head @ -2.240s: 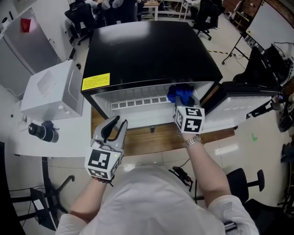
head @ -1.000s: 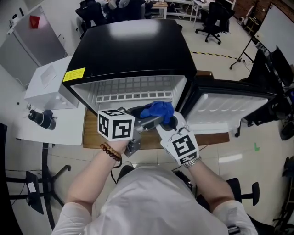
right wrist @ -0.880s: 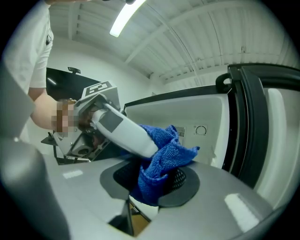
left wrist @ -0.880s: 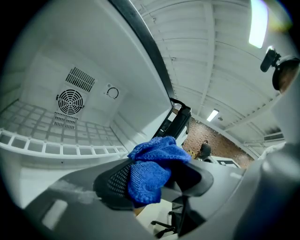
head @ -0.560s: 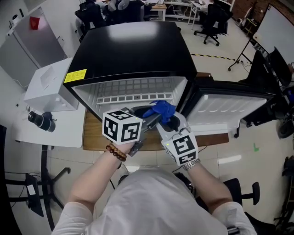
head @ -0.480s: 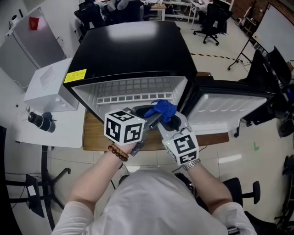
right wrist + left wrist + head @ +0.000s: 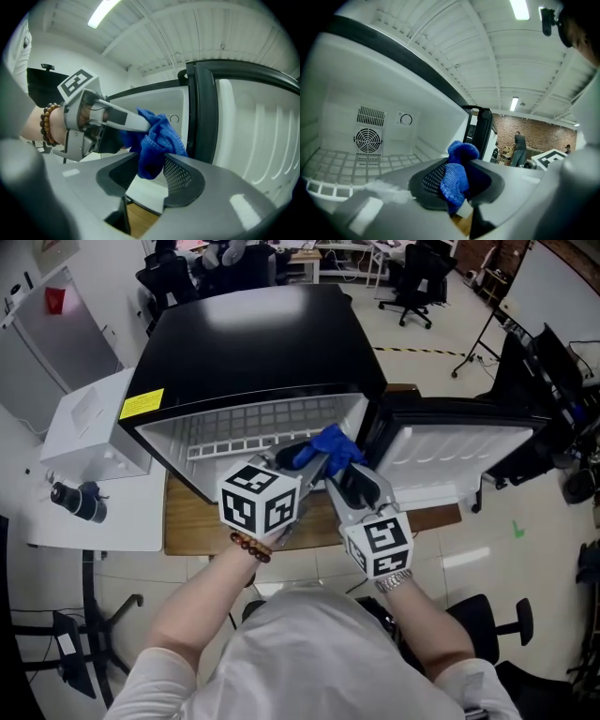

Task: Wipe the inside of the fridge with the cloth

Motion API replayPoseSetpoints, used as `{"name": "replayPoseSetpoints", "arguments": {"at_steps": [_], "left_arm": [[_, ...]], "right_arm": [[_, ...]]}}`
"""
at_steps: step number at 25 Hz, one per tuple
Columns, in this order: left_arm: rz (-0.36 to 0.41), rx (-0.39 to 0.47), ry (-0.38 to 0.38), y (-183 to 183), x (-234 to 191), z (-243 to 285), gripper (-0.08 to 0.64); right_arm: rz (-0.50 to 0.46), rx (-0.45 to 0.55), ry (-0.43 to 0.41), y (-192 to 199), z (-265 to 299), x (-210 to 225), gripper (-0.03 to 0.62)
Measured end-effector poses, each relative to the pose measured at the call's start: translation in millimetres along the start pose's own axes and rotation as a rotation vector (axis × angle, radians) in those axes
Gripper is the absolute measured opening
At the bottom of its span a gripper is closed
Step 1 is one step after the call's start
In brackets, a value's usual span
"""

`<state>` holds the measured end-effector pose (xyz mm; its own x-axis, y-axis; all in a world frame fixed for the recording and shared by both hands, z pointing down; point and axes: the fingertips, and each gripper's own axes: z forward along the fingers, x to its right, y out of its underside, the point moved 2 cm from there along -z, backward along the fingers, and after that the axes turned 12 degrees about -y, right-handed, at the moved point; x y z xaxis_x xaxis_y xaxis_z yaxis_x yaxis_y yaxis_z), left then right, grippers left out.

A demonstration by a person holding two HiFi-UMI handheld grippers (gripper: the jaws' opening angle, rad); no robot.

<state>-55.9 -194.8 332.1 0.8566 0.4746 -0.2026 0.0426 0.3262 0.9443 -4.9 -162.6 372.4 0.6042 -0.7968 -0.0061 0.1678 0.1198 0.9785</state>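
Left hand-held gripper (image 7: pixel 457 187) clamped on blue cloth (image 7: pixel 328 444), jaws just closing; right hand-held gripper (image 7: pixel 150 176) gripping same cloth. Held between both, just outside open fridge (image 7: pixel 262 334) mouth.

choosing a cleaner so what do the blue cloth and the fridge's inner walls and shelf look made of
The blue cloth looks like microfibre or terry: fuzzy looped pile, matte. The inner walls look like smooth white moulded plastic with a slight sheen. The shelf is a white grid, coated wire or plastic; I can't tell which.
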Motion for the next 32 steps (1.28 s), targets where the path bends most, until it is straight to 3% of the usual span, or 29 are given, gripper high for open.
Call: {"name": "replayPoseSetpoints", "arguments": {"at_steps": [18,32], "left_arm": [[0.139,0.143,-0.145,-23,-4,54,0.081],[0.121,0.173,-0.281,-39,-45,95,0.078]], "right_arm": [[0.012,0.014,0.041,7,-35,5,0.169],[0.027,0.009,0.032,14,-45,9,0.16]]}}
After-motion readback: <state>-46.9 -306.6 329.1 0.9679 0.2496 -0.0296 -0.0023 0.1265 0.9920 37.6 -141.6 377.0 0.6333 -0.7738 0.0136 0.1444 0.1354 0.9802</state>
